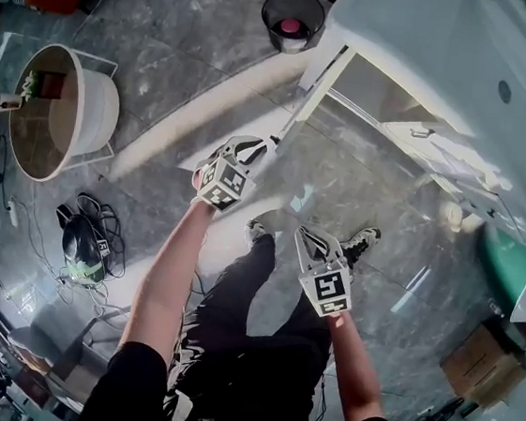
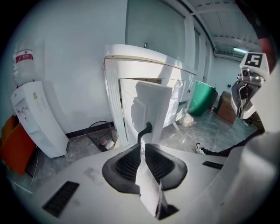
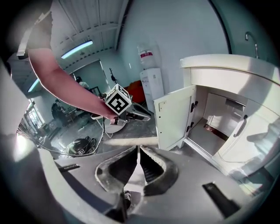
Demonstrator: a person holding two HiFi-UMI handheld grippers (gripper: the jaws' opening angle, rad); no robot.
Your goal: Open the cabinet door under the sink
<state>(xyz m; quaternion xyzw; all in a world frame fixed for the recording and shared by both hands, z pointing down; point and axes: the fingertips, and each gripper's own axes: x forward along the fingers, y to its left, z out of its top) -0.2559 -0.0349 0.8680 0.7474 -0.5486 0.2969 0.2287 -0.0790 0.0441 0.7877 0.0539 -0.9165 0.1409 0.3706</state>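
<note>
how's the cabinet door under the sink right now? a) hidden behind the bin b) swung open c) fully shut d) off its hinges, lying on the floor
b: in the right gripper view the cabinet door stands swung out on its hinges, so the inside of the cabinet shows.

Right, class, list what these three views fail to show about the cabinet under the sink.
- Inside of the cabinet, left gripper view: the open door stands in front of it.
- A reddish item on the cabinet floor, right gripper view: too small to name.
- Contents of the bin, head view: too small to identify.
</note>
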